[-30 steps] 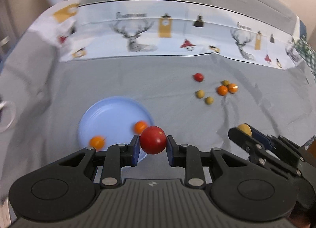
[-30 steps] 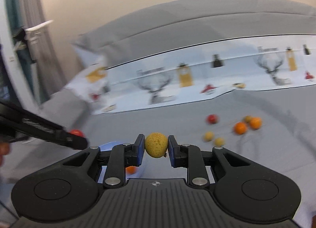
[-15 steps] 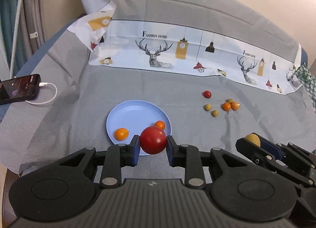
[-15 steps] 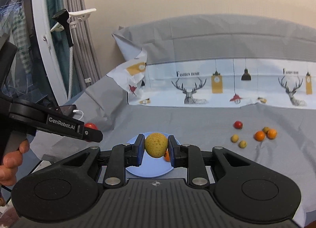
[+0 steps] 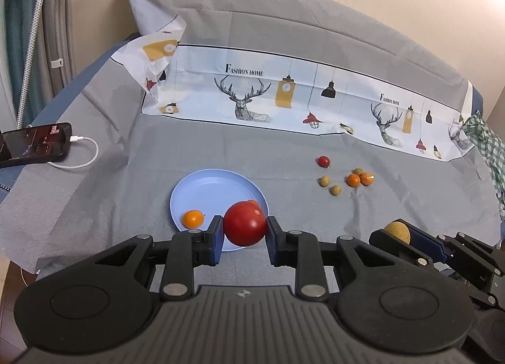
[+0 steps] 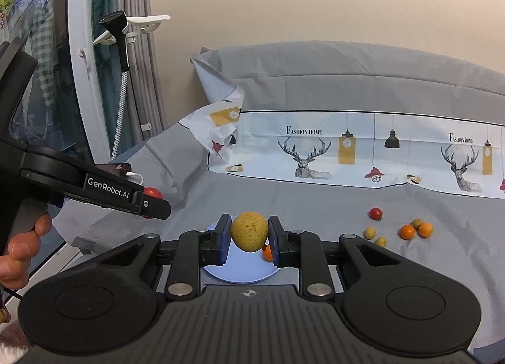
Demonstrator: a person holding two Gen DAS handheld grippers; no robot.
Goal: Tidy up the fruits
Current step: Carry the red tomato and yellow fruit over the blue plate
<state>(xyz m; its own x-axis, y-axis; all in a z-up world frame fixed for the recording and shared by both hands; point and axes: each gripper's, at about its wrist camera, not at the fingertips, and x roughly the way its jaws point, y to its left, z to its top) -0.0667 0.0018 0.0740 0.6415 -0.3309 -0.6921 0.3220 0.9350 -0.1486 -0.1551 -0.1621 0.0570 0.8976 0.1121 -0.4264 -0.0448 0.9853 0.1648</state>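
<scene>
Left gripper point(image 5: 245, 227) pinching a red tomato point(image 5: 245, 223) between both blue pads, held above the near rim of a light blue plate point(image 5: 205, 190). Right gripper point(image 6: 249, 236) clamped likewise on a rough yellow fruit point(image 6: 249, 231), also in front of that plate, whose middle and near edge stay hidden behind fruit and fingers in the right wrist view. On the plate, one small orange fruit point(image 5: 193, 218) in plain sight; a second orange one point(image 5: 252, 202) mostly covered by the tomato, only a sliver showing. Farther right on the grey cloth point(image 5: 126, 181), well apart from the plate, a loose cluster point(image 5: 347, 179): one small red fruit, three yellowish ones, two orange ones, too small to name the kinds. At the far left, a phone point(image 5: 34, 145) with a white cable, cut off by the frame edge. Behind it all, a printed deer cloth point(image 5: 284, 102) lying across the back.
</scene>
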